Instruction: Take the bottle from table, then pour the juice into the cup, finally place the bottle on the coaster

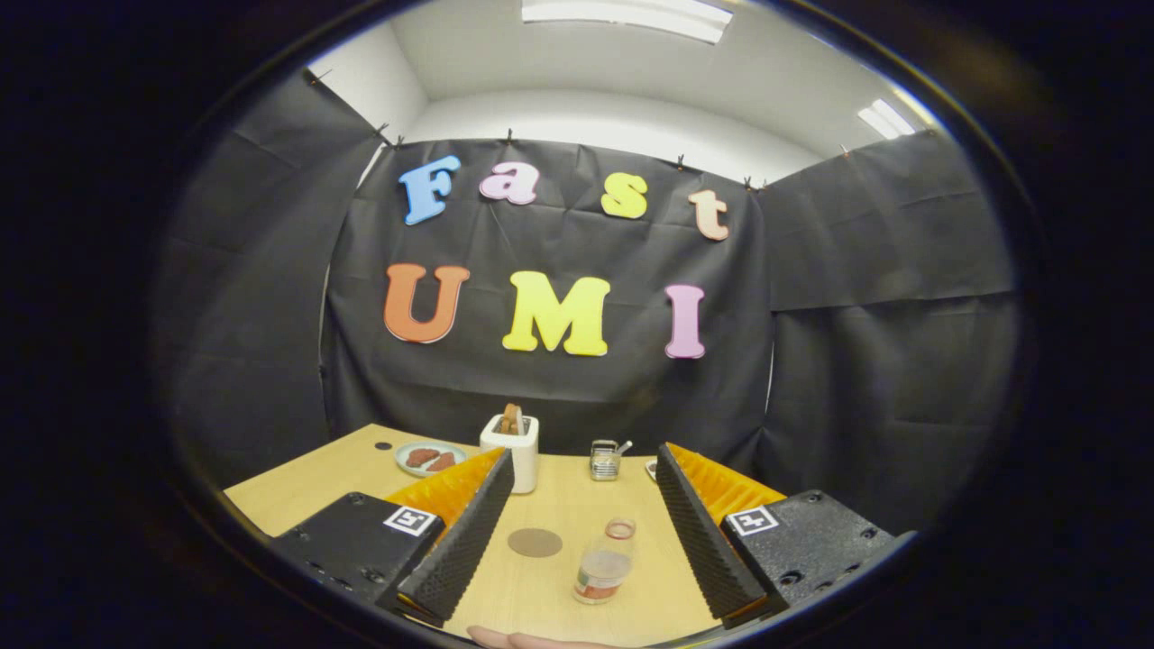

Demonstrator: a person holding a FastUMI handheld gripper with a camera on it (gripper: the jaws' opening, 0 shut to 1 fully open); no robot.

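A small clear bottle (604, 566) with a label band and a little reddish juice stands upright on the wooden table (297, 491), between my two fingers and closer to the right one. My gripper (582, 523) is open, its fingers wide apart, touching nothing. A round brown coaster (535, 542) lies flat on the table just left of the bottle, also between the fingers. Beyond the fingertips, near the back edge, stands a small ribbed glass cup (605, 459) with something sticking out of it.
A white toaster (511, 451) with toast in it stands at the back, left of the cup. A plate (429, 458) with brown food lies further left. A small dish (651, 468) peeks out behind the right finger. Fingertips of a hand (518, 640) show below the bottle.
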